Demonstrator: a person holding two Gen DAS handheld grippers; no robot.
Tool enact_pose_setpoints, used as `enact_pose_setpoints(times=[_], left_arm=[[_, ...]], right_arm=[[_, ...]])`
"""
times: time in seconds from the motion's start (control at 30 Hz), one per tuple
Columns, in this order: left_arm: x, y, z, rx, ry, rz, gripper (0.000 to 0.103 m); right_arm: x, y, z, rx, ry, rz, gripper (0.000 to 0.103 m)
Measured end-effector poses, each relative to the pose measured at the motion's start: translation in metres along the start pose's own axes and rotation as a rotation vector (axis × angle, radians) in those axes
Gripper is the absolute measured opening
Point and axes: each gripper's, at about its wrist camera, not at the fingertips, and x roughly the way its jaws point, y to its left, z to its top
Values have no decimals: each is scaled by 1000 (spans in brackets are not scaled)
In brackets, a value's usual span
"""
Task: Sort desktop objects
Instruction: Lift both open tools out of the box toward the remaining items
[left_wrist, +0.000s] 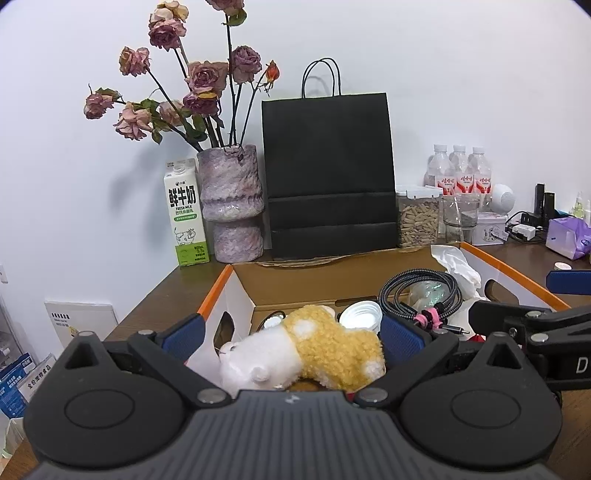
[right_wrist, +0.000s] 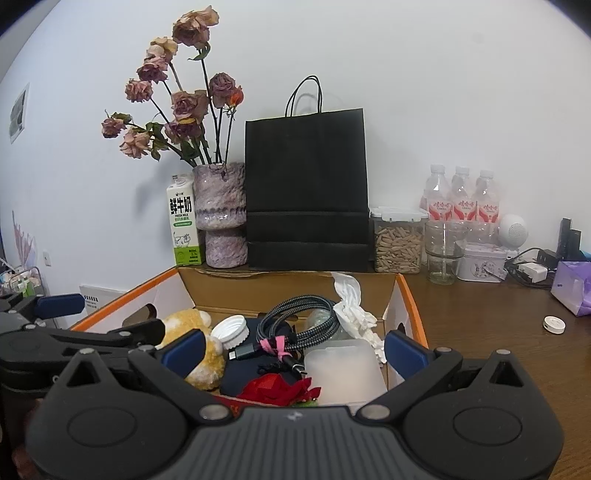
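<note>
both grippers spread wide over the sorting box

the left gripper (left_wrist: 293, 332) stands spread around the plush toy (left_wrist: 314, 350), pinching nothing; the right gripper (right_wrist: 293, 350) gapes over the coiled cable (right_wrist: 299, 325) and red flower (right_wrist: 277, 389), all dropped inside the cardboard box (right_wrist: 413, 306), likely gathered to clear the desk.

Bright, even indoor light, strong fisheye bend

The dried roses (left_wrist: 192, 81) throw a soft grey shadow left onto the white wall (left_wrist: 443, 74); corners darken and the table (right_wrist: 480, 332) edge curves; the plush toy (left_wrist: 306, 350) close to the lens looks slightly soft.
</note>
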Motion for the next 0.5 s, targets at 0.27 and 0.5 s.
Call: enact_pose_setpoints(times=[0.27,0.5], left_arm=[[-11,13,-15,-24,13,24,103],[-38,15,-28,-25,-26,18,103]], right_arm=[[-13,-1,-10,-20,-24,1,103],[-36,-9,-24,-21,-34,-43,103]])
